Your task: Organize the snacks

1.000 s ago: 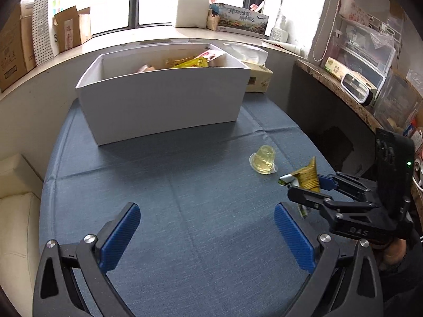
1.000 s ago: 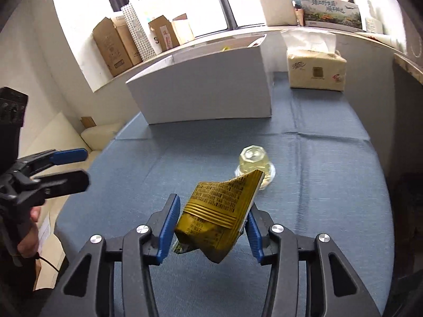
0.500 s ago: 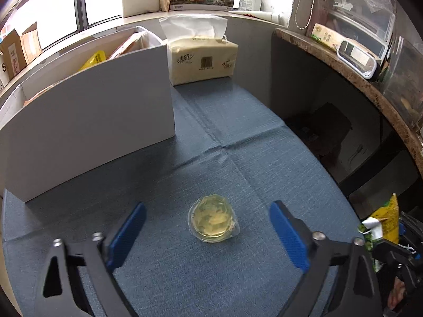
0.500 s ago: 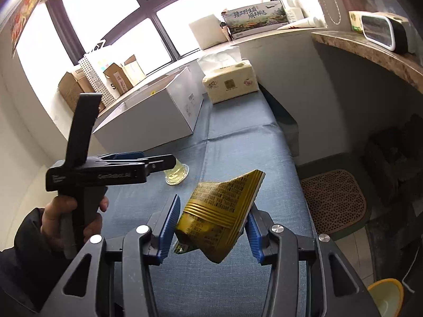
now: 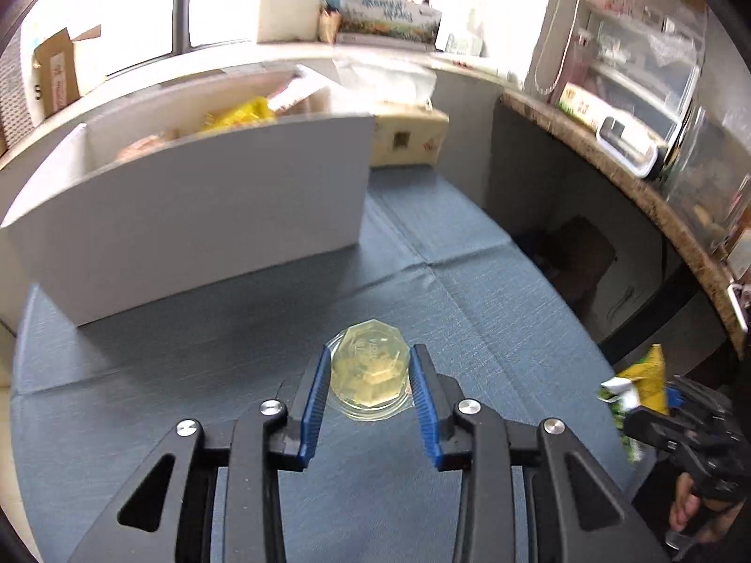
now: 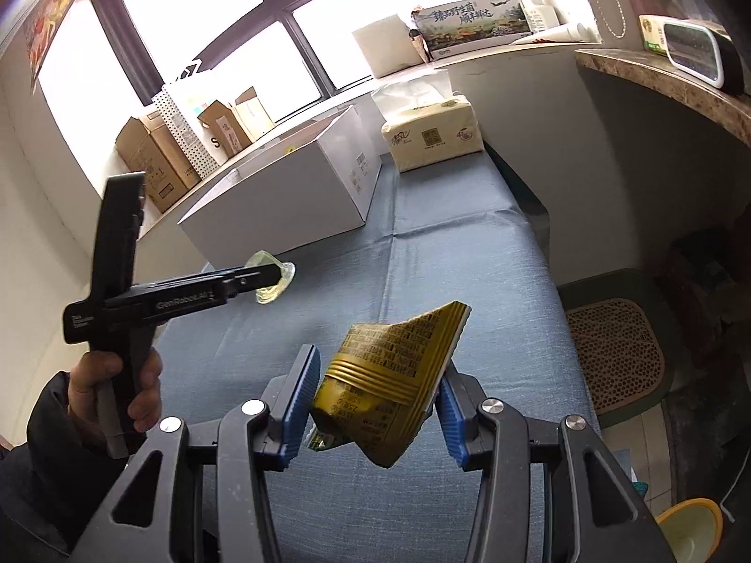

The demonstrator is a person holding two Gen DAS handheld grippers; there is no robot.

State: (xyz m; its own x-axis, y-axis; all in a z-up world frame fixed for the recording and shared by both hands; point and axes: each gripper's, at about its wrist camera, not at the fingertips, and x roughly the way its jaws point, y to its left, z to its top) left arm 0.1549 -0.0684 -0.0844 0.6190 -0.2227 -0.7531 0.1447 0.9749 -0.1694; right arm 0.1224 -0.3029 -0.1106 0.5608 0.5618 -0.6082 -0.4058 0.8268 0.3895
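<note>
Layout. The jelly cup (image 5: 371,375) sits on the surface (image 5: 493,328), between the pads (image 5: 313,394) of the left claw (image 5: 371,389). Behind it stands the box (image 5: 197,220) (packets lie inside); the tissue pack (image 6: 434,136) is just beside the box, to its right and slightly farther back. A windowsill (image 5: 225,63) behind both carries cartons (image 6: 155,159). The right claw (image 6: 375,399), well right of the cup, holds the snack packet (image 6: 399,375) above the surface's near edge. A shelf (image 5: 657,187) runs along the right.
</note>
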